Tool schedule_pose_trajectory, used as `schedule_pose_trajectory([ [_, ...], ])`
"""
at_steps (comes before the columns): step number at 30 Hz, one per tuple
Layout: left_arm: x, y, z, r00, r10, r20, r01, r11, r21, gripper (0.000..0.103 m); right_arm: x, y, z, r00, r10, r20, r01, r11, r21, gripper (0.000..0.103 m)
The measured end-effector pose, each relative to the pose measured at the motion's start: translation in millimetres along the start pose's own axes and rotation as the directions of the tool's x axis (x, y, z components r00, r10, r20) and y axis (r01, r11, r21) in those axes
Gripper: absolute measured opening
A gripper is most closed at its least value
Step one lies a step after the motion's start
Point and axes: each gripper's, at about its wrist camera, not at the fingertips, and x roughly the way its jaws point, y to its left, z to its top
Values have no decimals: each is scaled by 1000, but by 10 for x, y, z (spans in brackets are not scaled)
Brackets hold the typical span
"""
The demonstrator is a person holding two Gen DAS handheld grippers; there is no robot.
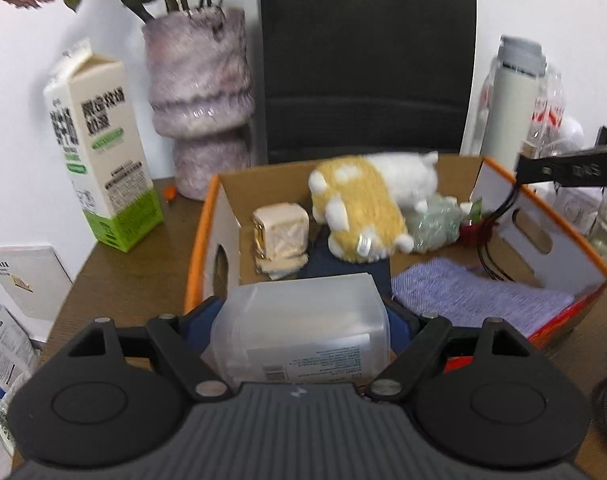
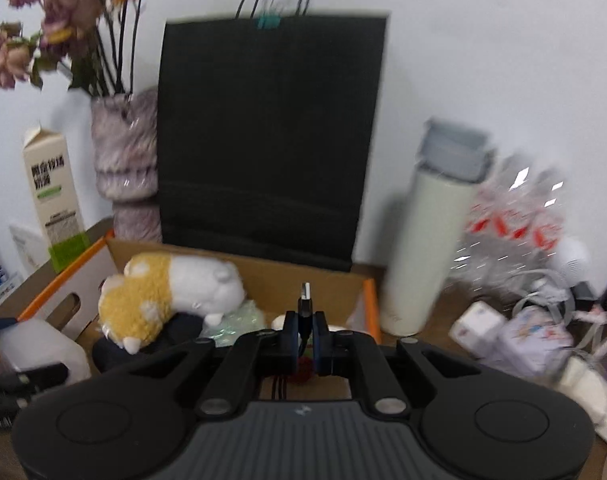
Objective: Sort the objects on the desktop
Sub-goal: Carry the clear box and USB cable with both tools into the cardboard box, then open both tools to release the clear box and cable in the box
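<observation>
My left gripper is shut on a translucent plastic container with a label on its near side, its blue pads pressing both sides above the near edge of the orange-rimmed cardboard box. The box holds a yellow and white plush toy, a cream block, a green crinkled bag and a purple cloth. My right gripper is shut on a black USB cable, plug pointing up, over the box's right side. In the left wrist view the right gripper comes in from the right with the cable hanging into the box.
A milk carton and a marbled vase with flowers stand left of the box. A black paper bag stands behind it. A white bottle, crinkly plastic wrap and small boxes crowd the right side.
</observation>
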Motion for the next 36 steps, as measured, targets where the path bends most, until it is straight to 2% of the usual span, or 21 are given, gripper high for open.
schedule_pose_trajectory([
  [3,122,-51,-3,1000,12,-19,-11,999,30,84,240,-8,35,999,0,-40,0,1000,-7,6],
  [8,197,-58,21,1000,24,-15,-24,1000,8,85,618,-178,54,987,71,-143,-61,995,76,11],
  [9,202,-49,24,1000,23,-16,-23,1000,-2,85,677,-204,36,984,69,-162,-56,995,86,14],
  [11,191,-42,39,1000,17,-13,-17,1000,2,85,732,-258,9,981,49,-186,-28,993,115,40],
  [12,175,-31,44,1000,16,-7,-16,1000,0,85,719,-280,1,982,39,-182,-15,991,131,44],
  [16,104,41,144,1000,6,-5,-6,1000,-26,87,582,-300,15,987,32,-160,-14,993,114,48],
  [20,27,153,276,1000,14,-28,-17,994,-107,91,399,-315,89,987,21,-158,-6,995,97,58],
  [25,-139,226,376,999,14,-50,-22,985,-171,94,130,-291,109,984,20,-176,-8,998,67,60],
  [28,-276,247,407,997,-4,-71,-10,979,-204,97,-59,-267,110,984,21,-177,-8,997,72,65],
  [33,-584,151,352,998,-13,-66,0,979,-204,103,-511,-150,57,987,63,-147,-52,996,79,66],
  [36,-776,50,212,999,-20,-50,11,983,-185,103,-822,-57,-42,990,82,-117,-75,995,70,70],
])
